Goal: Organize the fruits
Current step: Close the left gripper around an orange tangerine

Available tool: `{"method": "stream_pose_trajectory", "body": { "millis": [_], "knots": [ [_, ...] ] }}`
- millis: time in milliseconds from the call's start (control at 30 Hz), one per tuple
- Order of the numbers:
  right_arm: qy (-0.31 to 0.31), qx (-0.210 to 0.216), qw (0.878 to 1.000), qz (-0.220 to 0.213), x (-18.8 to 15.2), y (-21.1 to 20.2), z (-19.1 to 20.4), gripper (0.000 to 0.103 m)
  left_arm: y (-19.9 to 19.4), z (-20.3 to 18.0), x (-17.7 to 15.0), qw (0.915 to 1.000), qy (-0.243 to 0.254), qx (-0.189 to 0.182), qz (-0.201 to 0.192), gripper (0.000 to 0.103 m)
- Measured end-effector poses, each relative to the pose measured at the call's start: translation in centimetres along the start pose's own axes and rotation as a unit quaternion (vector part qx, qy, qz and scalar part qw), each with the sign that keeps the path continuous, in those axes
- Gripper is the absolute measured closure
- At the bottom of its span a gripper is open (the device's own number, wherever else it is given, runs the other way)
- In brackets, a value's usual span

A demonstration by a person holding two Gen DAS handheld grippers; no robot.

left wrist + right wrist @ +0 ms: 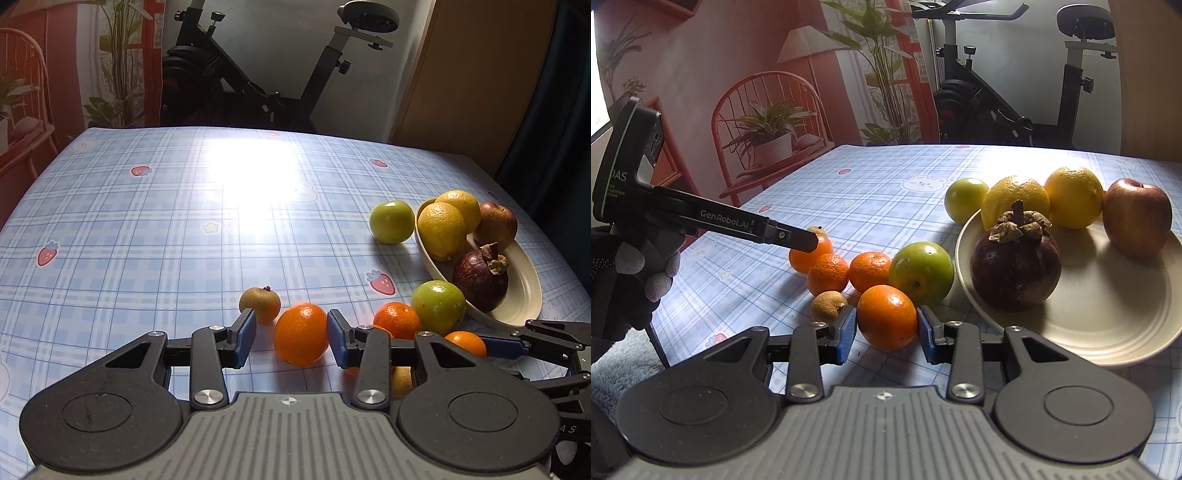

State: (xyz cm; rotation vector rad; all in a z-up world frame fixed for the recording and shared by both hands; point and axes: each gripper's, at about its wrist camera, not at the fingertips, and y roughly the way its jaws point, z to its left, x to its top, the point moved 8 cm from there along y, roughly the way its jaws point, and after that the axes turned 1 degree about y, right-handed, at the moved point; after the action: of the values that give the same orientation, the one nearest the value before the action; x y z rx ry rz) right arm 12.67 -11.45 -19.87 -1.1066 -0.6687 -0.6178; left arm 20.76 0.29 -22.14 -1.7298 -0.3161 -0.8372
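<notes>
On the checked tablecloth, my left gripper stands open around an orange. Its right pad touches the fruit and its left pad stands a little clear. In the right wrist view this left gripper reaches over the same orange. My right gripper is shut on another orange just in front of the cream plate. The plate holds a mangosteen, two lemons and a red apple.
Two mandarins and a green fruit lie between the grippers. A second green fruit sits behind the plate. Small brown fruits lie close to each gripper's left pad. A chair and an exercise bike stand beyond the table.
</notes>
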Motion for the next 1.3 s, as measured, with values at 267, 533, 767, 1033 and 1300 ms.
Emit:
{"method": "stream_pose_trajectory", "body": {
  "millis": [267, 533, 767, 1033, 1300],
  "knots": [
    [0.003, -0.001, 1.0, 0.0, -0.1, 0.2, 0.0, 0.065, 0.6, -0.8, -0.3, 0.9998, 0.005, -0.016, 0.005, 0.065],
    [0.004, -0.004, 1.0, -0.002, 0.0, 0.2, -0.1, 0.065, 0.4, -0.6, -0.6, 0.9997, -0.013, -0.014, 0.015, 0.07],
    [0.006, -0.004, 1.0, -0.001, -0.1, 0.2, -0.1, 0.065, -1.0, -0.6, -1.6, 0.9995, 0.015, -0.008, 0.029, 0.069],
    [0.009, -0.005, 1.0, -0.001, 0.0, 0.1, -0.2, 0.065, -0.8, -0.5, -1.6, 0.9994, 0.024, -0.003, 0.024, 0.066],
    [0.009, -0.005, 1.0, 0.0, -0.1, 0.2, -0.2, 0.065, -0.3, -0.8, -1.8, 0.9992, 0.024, -0.005, 0.032, 0.063]
  ]
}}
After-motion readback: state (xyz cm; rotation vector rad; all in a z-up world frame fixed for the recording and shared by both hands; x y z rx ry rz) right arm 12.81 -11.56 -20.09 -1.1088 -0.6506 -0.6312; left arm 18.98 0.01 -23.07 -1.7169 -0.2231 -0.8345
